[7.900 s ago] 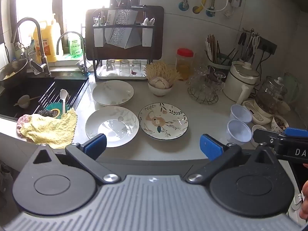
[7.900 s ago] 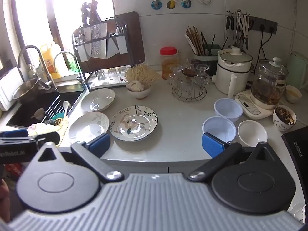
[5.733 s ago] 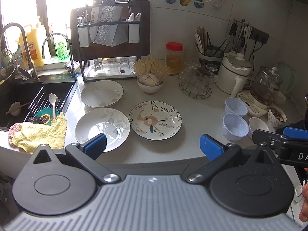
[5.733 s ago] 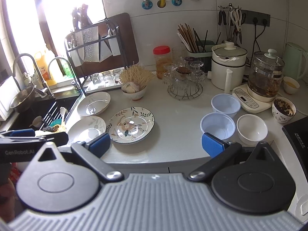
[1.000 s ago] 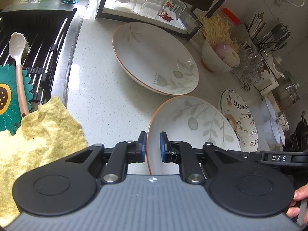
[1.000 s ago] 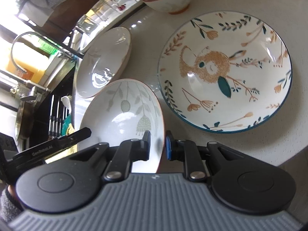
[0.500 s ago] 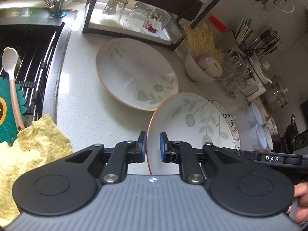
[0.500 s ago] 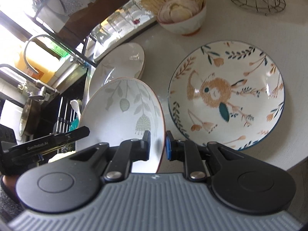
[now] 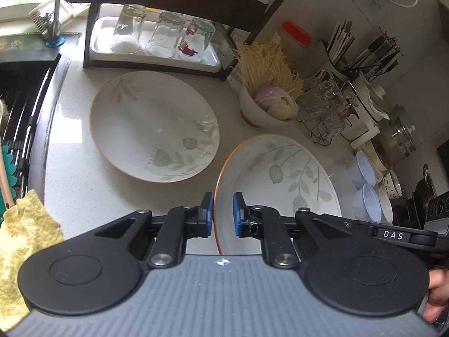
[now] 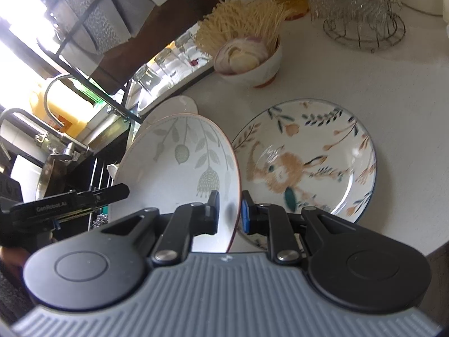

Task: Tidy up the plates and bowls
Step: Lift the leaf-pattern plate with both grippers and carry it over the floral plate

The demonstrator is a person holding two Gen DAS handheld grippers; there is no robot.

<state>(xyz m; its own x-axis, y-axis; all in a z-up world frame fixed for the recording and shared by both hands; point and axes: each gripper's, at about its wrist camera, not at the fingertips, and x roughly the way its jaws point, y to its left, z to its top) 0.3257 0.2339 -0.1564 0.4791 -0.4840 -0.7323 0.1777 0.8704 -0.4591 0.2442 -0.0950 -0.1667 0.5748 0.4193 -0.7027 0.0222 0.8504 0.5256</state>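
We're gripping the leaf-print plate (image 9: 280, 174) from both sides right now: our left gripper (image 9: 223, 214) is pinching its left rim between the blue pads, and our right gripper (image 10: 230, 210) is pinching the opposite rim the same way, so both sets of tongs are clamped on that one plate. It's hanging lifted and tilted over the white counter (image 9: 73, 168), just right of the matching leaf plate (image 9: 154, 126) that's lying flat in front of the glass rack (image 9: 157, 56). In the right wrist view the rabbit-pattern plate (image 10: 308, 157) is lying flat just beside ours, and the bowl of noodles and garlic (image 10: 249, 61) is sitting behind it.
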